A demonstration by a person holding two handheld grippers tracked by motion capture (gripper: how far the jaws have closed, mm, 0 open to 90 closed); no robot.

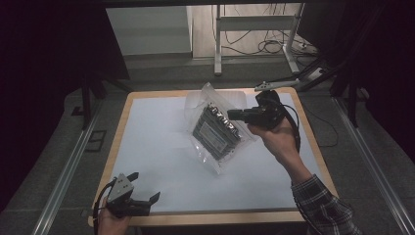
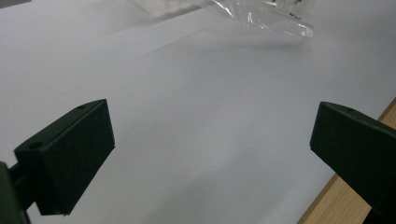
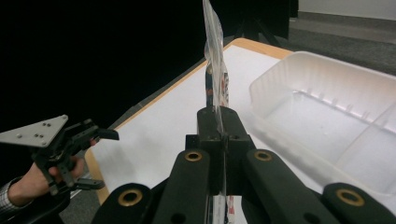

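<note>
A clear plastic bag [image 1: 215, 129] with a flat dark pack inside hangs tilted above the middle of the white table [image 1: 156, 152]. My right gripper [image 1: 230, 115] is shut on the bag's upper right edge. In the right gripper view the jaws [image 3: 219, 116] pinch the thin film, and the bag [image 3: 215, 70] stands edge-on above them. My left gripper [image 1: 146, 186] rests at the table's front left edge, open, with nothing between its jaws. The left gripper view has the wide-apart jaws [image 2: 210, 154] over bare table, with the bag's lower corner [image 2: 252, 11] far off at the top.
A clear compartmented plastic tray [image 3: 327, 107] lies on the table to the right in the right gripper view; in the high view the tray [image 1: 232, 95] sits behind the bag. The table has a wooden rim [image 1: 215, 218]. Table legs and cables stand beyond the far edge.
</note>
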